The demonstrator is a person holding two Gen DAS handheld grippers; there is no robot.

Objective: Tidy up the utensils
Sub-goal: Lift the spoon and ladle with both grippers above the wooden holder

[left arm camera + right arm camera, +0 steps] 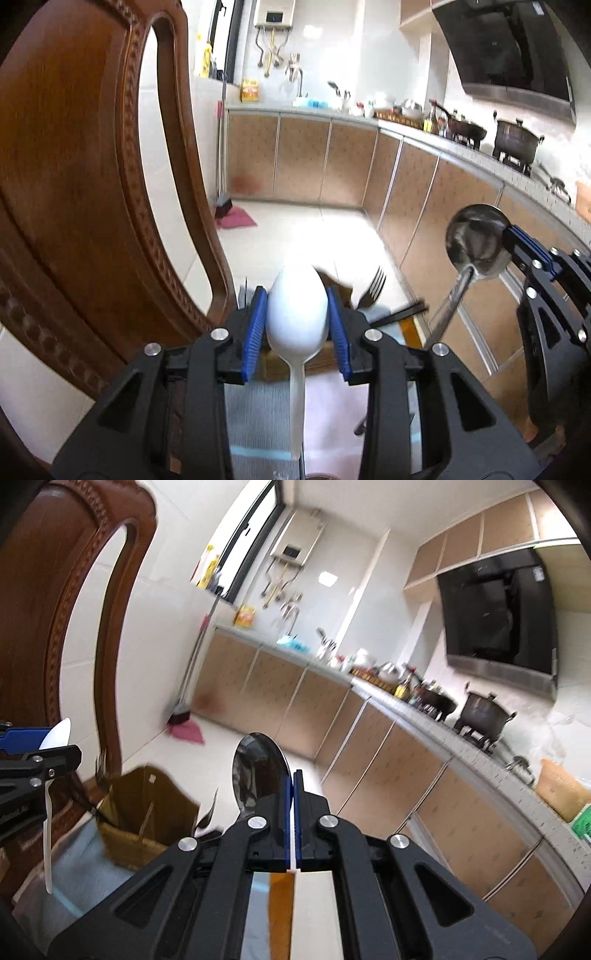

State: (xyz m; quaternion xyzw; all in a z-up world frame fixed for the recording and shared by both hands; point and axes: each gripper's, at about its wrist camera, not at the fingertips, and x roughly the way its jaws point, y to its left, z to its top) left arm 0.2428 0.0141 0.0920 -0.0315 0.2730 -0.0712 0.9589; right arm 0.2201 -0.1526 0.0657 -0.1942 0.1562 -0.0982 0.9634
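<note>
While the left gripper (297, 317) clamps the white spoon (297, 314) by its bowl, handle hanging down, the basket behind is mostly hidden; a blurred fork (373, 290) pokes up. At right, the right gripper (511, 243) pinches the steel spoon (476, 240). From the right wrist, closed fingers (288, 801) grip the steel spoon's (258, 775) edge above the woven basket (140, 819), far-left white spoon (55, 734) half cut off.
</note>
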